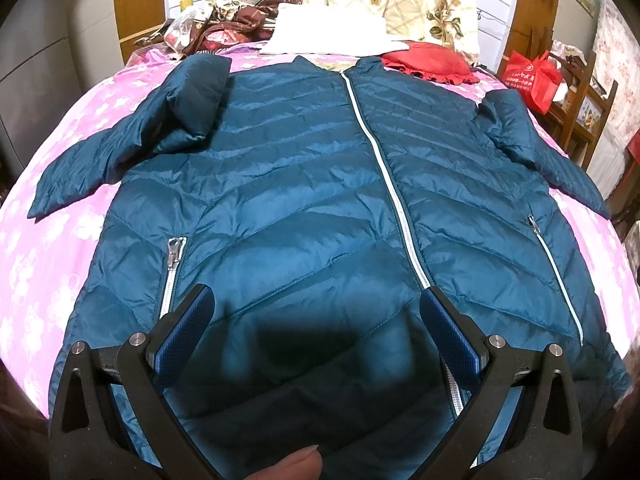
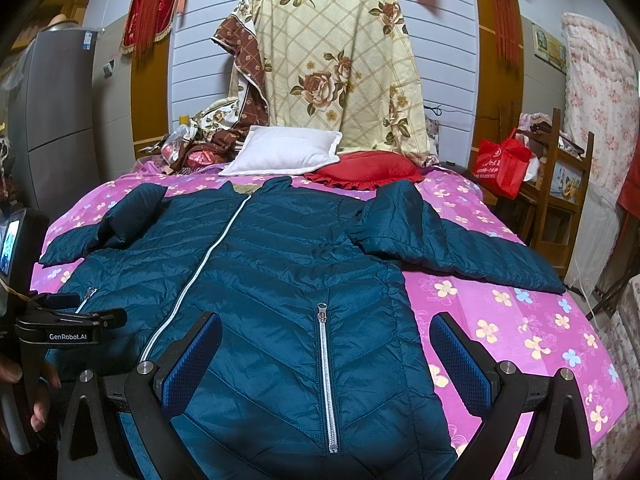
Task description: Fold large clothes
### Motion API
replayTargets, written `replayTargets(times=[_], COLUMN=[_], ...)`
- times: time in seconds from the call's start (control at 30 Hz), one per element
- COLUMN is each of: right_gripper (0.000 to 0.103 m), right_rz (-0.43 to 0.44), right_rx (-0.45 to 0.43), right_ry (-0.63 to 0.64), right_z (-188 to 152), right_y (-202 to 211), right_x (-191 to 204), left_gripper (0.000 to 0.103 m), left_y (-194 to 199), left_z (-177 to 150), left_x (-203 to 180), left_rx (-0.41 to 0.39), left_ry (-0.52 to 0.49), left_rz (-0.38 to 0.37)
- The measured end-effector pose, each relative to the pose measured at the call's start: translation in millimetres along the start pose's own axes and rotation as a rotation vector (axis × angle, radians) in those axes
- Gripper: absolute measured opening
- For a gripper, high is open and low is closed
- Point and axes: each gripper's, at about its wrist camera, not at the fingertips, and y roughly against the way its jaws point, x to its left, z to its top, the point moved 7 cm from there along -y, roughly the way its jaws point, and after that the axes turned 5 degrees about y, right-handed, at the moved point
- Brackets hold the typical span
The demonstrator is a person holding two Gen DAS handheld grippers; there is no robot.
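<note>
Fingers [image 1: 192, 320] apart; jacket [image 1: 304, 184] hem hidden.

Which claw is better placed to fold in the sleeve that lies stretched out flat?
Probably the right claw: it hangs open over the jacket on the side where that outstretched sleeve lies. The left claw sits nearer the center zipper.

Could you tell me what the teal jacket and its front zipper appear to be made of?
The teal jacket looks like thin, glossy synthetic shell, probably nylon or polyester, over puffy filling: it shines and is quilted in chevron rows. Its front zipper has pale tape; its teeth are too small to judge.
</note>
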Motion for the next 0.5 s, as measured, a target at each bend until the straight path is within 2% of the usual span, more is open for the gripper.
replayTargets(times=[0.5], right_gripper=[0.103], right_rz=[-0.002], right_rx=[-0.001], right_ry=[-0.001], right_z=[0.0], right_y=[0.1], right_x=[0.5], left_gripper=[0.103], left_y=[-0.2], left_z=[-1.6], left_x=[-1.7], left_rx=[0.017], left_ry=[-0.002], left_rz=[0.001])
